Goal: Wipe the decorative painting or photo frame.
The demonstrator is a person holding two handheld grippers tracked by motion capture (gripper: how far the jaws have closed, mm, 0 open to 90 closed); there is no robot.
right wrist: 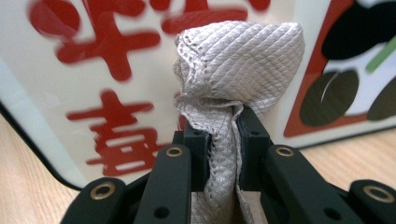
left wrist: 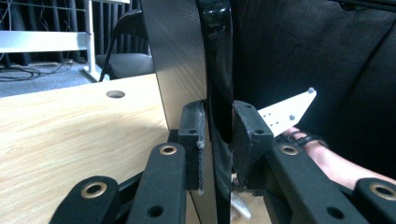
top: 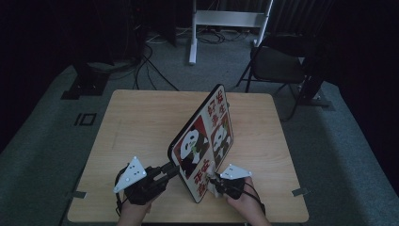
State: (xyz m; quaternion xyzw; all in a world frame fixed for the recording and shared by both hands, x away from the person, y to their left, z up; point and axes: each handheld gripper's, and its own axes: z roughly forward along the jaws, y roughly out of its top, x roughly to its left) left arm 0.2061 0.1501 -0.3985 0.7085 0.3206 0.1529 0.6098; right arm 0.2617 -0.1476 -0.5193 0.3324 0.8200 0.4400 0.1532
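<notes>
Grey quilted cloth [right wrist: 233, 84] pinched in right gripper [top: 217, 182], pressed on the black-rimmed panda-print board [top: 202, 141] at its 6 o'clock corner. Left gripper [top: 175, 168] clamps board's rim, propping it tilted mid-table. Wiping step, I'd say; next: stroke toward 12.

What the board, the cloth and the frame edges keep out of sight

In the high view the panda board [top: 203, 141] stands on edge and tilted, so its back face and the strip of table [top: 141, 127] behind it are hidden; the person's forearms are cut off by the bottom edge, and the cloth [top: 212, 184] at the right gripper [top: 217, 181] is too small to make out. In the left gripper view the board [left wrist: 217, 70] runs past the top and bottom edges. In the right gripper view the red characters [right wrist: 112, 56] are blurred and cropped, the cloth [right wrist: 238, 60] covers part of the print, and its lower end leaves the frame.
</notes>
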